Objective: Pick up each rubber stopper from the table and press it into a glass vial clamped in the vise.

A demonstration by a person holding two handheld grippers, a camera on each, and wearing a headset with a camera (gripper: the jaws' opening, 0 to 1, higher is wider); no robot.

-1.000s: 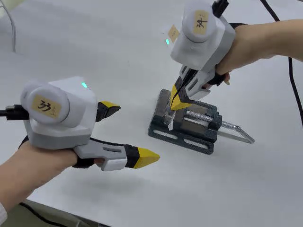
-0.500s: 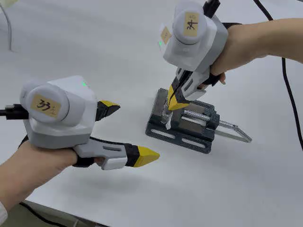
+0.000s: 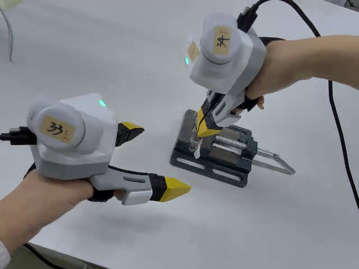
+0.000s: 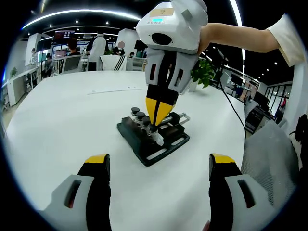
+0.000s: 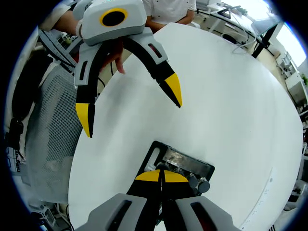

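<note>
Vial (image 3: 195, 145) in vise (image 3: 224, 161), well inside table (image 3: 101, 50) edge.

handwritten "33" label (image 3: 58, 129) on left gripper (image 3: 159, 159), "34" label (image 3: 222, 40) on right gripper (image 3: 203, 131)

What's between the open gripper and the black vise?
Just bare white table between the left gripper and the black metal vise, per the left gripper view.

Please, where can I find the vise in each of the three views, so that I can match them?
Head view: the vise sits right of centre, under the upper hand.
Left gripper view: the vise is at centre.
Right gripper view: the vise is low, just right of centre.
Shared landmark: the right gripper, its yellow tips closed, directly over the vise.
</note>
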